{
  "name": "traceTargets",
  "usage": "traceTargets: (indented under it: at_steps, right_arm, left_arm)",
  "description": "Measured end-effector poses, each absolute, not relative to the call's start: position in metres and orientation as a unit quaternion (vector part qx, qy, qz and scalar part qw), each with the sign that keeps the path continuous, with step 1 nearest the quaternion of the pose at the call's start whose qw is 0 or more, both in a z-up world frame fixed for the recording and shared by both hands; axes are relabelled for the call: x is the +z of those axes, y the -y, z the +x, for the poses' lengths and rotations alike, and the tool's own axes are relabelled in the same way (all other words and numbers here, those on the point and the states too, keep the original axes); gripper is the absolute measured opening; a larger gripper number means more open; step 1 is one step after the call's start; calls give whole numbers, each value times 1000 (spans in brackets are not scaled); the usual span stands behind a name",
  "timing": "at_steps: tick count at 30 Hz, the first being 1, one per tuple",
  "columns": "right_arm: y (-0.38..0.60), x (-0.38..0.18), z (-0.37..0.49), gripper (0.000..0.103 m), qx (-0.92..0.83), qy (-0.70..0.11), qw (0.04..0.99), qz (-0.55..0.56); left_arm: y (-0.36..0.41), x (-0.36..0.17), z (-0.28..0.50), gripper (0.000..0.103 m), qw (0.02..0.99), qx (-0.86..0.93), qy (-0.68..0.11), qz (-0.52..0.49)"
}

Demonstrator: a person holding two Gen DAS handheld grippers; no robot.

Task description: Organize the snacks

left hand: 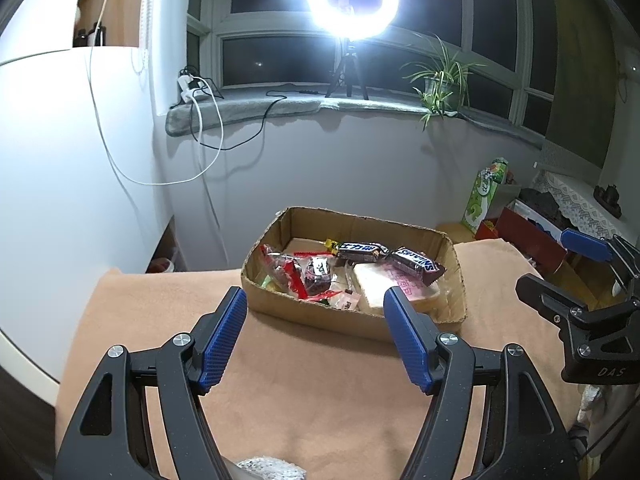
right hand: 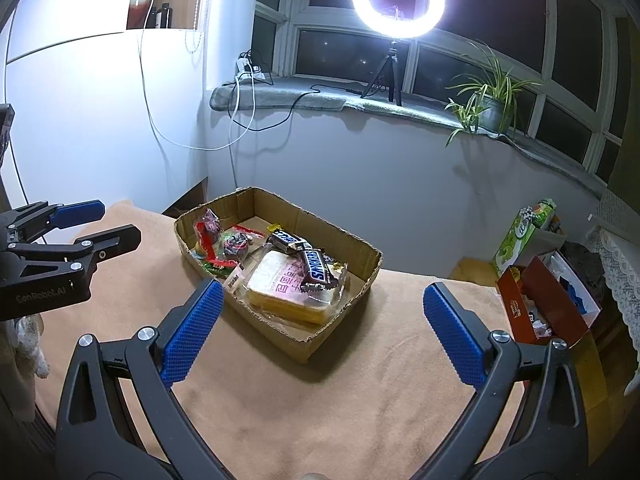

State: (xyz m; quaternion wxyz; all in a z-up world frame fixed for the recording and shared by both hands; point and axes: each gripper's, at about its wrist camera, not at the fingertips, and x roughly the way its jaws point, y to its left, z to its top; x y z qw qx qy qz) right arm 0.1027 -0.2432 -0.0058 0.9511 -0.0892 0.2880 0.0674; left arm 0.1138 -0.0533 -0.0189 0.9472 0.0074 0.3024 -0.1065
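a: left wrist view?
b: left gripper [left hand: 316, 336] spread wide, holding nothing, above the cloth [left hand: 312, 408]. the box [left hand: 320, 314] sits just beyond, snickers [left hand: 416, 264] and bread [left hand: 380, 284] inside.
a: right wrist view?
b: right gripper [right hand: 320, 332] also gapes, nothing in it. box [right hand: 256, 312] left of centre, snickers [right hand: 316, 266] on the bread [right hand: 280, 292]; left gripper [right hand: 108, 224] far left.

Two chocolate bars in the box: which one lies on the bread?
The Snickers bar with the Latin logo. It rests on the wrapped bread; the other bar, with Chinese lettering, lies behind it, nearer the box's far wall.
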Motion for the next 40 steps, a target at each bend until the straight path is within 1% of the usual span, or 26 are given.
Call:
traceTargets:
  at_steps: [34, 40]
  right_arm:
    - [246, -10, 97, 102, 77, -290, 949, -96]
    - [246, -10, 96, 102, 79, -289, 949, -98]
  left_arm:
    - [53, -20, 107, 71, 947, -100, -305, 9]
    - [53, -19, 104, 71, 950, -98, -296, 12]
